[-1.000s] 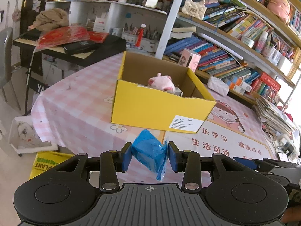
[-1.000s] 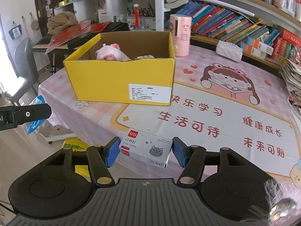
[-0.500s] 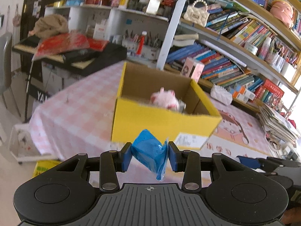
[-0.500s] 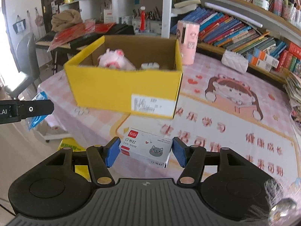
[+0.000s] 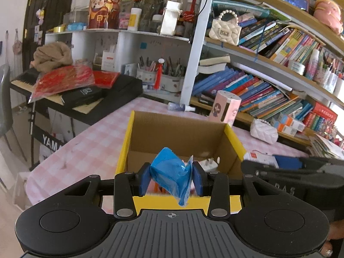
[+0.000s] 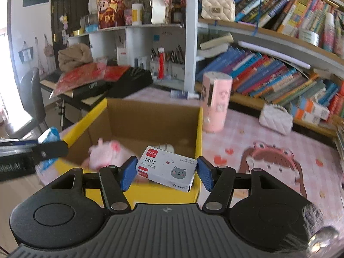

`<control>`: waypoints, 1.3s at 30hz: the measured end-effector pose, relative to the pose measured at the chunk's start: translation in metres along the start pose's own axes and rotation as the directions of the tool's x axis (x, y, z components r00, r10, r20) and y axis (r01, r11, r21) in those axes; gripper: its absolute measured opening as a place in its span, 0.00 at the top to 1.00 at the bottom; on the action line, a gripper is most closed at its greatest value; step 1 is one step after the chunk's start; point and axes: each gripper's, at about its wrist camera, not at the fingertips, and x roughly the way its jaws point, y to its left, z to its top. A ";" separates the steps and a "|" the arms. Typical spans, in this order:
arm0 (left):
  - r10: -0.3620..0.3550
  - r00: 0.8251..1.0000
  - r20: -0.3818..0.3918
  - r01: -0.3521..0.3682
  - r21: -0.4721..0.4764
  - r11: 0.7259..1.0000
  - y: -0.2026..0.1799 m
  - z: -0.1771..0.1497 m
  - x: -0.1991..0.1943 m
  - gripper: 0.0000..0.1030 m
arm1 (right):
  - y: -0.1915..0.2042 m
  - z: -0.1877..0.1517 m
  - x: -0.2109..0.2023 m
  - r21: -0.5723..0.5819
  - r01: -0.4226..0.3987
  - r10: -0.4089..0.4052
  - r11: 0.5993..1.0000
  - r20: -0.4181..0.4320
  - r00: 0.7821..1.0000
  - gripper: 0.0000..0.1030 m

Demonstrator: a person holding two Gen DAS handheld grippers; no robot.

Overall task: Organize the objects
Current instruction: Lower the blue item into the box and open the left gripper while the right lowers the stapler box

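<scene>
Both loads are at the box (image 5: 129, 137) now, the left tool (image 5: 171, 179) clamped on the blue packet (image 5: 169, 172) and the right tool (image 6: 167, 173) clamped on the staple box (image 6: 166, 171), each poised over the near rim, so next comes letting go inside.

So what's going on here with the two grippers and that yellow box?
A person is tidying small items into the yellow cardboard box on the table. The left hand-held gripper is shut on a blue packet, and the right hand-held gripper is shut on a box of staples. Both hover at the box's near edge. A pink plush toy already lies inside.
</scene>
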 end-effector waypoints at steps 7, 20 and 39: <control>0.041 0.998 -0.048 -0.040 0.021 0.999 -0.010 0.004 0.037 0.63 | -0.007 0.021 0.033 -0.038 -0.043 0.044 0.998 0.005 0.999 0.44; 0.120 0.989 -0.089 -0.111 0.095 0.989 -0.022 0.006 0.082 0.63 | -0.016 0.027 0.083 -0.083 -0.094 0.090 0.992 -0.054 0.995 0.44; 0.176 0.980 -0.089 -0.172 0.047 0.984 -0.008 0.015 0.105 0.47 | -0.012 0.029 0.134 -0.189 -0.131 0.103 0.973 -0.153 0.983 0.44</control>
